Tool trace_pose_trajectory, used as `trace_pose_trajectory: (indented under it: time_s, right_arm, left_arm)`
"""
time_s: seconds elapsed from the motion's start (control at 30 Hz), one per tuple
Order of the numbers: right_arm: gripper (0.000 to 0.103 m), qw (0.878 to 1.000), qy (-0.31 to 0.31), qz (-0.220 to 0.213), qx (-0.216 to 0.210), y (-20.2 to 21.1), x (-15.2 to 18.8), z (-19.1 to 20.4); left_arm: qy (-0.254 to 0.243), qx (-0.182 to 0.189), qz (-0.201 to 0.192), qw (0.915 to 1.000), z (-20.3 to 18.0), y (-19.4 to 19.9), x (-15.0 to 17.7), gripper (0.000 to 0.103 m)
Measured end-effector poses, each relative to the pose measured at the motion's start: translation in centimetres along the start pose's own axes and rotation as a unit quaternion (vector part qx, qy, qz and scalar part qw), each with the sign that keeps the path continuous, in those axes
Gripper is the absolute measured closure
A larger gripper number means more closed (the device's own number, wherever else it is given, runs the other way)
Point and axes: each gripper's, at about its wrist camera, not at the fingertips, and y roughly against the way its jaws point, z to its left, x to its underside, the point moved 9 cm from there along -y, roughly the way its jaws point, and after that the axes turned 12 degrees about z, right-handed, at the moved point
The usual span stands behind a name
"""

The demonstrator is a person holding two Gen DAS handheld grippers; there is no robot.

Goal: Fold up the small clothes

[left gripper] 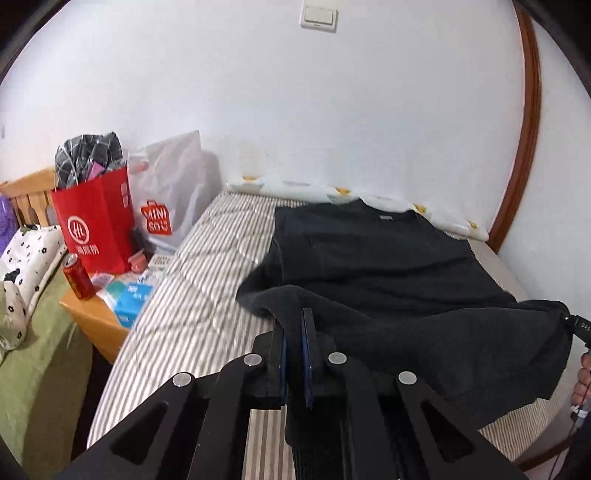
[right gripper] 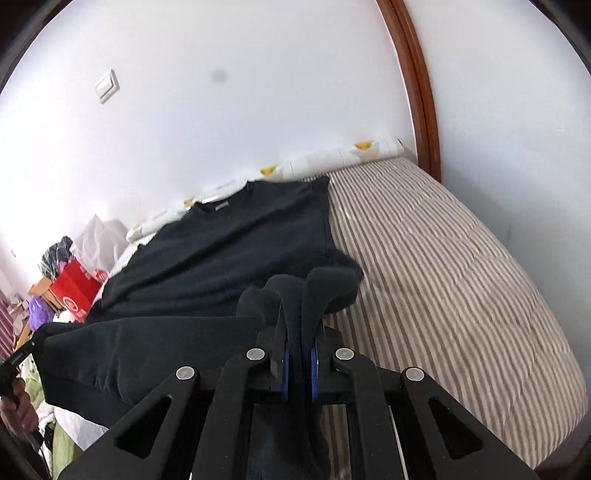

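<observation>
The soft dark sweater lies on the striped quilted bed. Its thick hem is lifted, pinched by the left gripper and the right gripper.

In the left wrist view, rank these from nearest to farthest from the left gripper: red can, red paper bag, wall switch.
1. Red can, on the wooden bedside stand, left of the left gripper.
2. Red paper bag, just behind the can on the same stand.
3. Wall switch, high on the far wall.
</observation>
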Motion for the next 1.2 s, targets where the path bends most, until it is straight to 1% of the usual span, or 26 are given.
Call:
trace_pose_trajectory:
  time_s: [0.17, 0.3, 0.4, 0.6, 0.7, 0.8, 0.9, 1.1, 1.2]
  right_arm:
    - [0.095, 1.000, 0.000, -0.006, -0.004, -0.6, -4.4, 0.9]
    - [0.095, 1.000, 0.002, -0.009, -0.005, -1.8, -7.1, 1.5]
    - [0.095, 1.000, -0.004, -0.005, -0.012, -3.4, -9.0, 1.5]
    - [0.095, 1.000, -0.012, 0.001, -0.016, -7.2, -12.6, 1.6]
    - [0.095, 1.000, -0.017, 0.010, -0.015, -9.2, -13.6, 1.5]
    - [0.095, 0.999, -0.019, 0.026, -0.008, -11.8, -14.5, 1.3]
    - [0.095, 0.999, -0.027, 0.043, -0.008, -14.2, -15.0, 0.8]
    - [0.095, 0.997, -0.034, 0.076, -0.001, -18.5, -15.3, 0.1]
    - [0.095, 0.995, -0.039, 0.096, 0.004, -20.3, -15.1, -0.3]
  left_arm:
    - [0.013, -0.008, -0.013, 0.9998, 0.1, -1.0, -3.8, 0.096]
    - [0.027, -0.021, -0.010, 0.9994, 0.1, -2.9, -6.5, 0.096]
    - [0.033, -0.027, -0.006, 0.9991, 0.2, -4.5, -8.0, 0.096]
    - [0.024, -0.048, 0.005, 0.9985, -0.5, -8.2, -10.3, 0.096]
    - [0.019, -0.057, 0.018, 0.9980, -0.8, -10.4, -11.0, 0.096]
    - [0.027, -0.056, 0.034, 0.9975, -0.6, -12.8, -11.8, 0.096]
    - [0.025, -0.060, 0.046, 0.9968, -0.4, -14.9, -12.2, 0.096]
    - [0.022, -0.076, 0.074, 0.9941, 0.2, -18.4, -11.9, 0.095]
    - [0.021, -0.081, 0.083, 0.9931, 0.3, -19.4, -11.4, 0.094]
